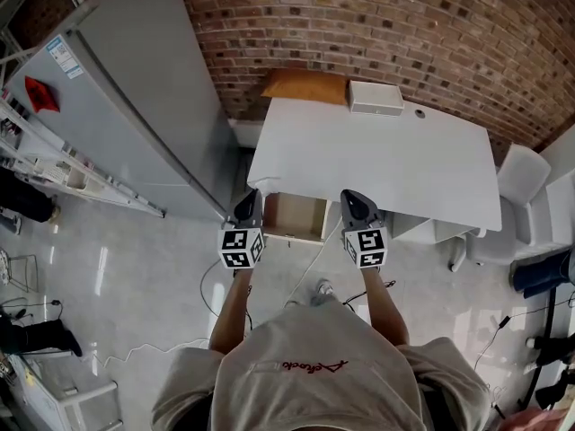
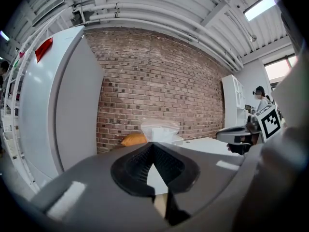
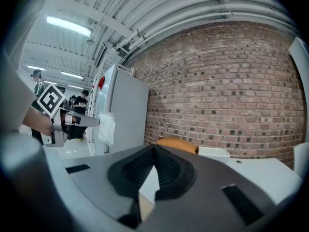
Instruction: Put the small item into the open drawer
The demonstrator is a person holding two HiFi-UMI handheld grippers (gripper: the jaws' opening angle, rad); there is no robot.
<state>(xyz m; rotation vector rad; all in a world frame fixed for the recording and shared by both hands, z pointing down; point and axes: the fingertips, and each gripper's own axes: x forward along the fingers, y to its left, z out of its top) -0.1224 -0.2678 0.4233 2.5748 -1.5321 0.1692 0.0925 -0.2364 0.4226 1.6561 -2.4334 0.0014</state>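
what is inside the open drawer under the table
The drawer shows only a bare tan bottom, no item; its rear is hidden under the white table.

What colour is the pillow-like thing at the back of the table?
Orange; the pillow-like thing shows best in the head view.

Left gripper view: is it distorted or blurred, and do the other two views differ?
Left gripper view: strong fisheye with black corners, the brick wall bows, the left claw near the lens is soft, the plastic bag at its tips is hazy. Right gripper view: same fisheye, a ceiling strip lamp burns white. Head view: sharp, even light, the white table has bent edges.
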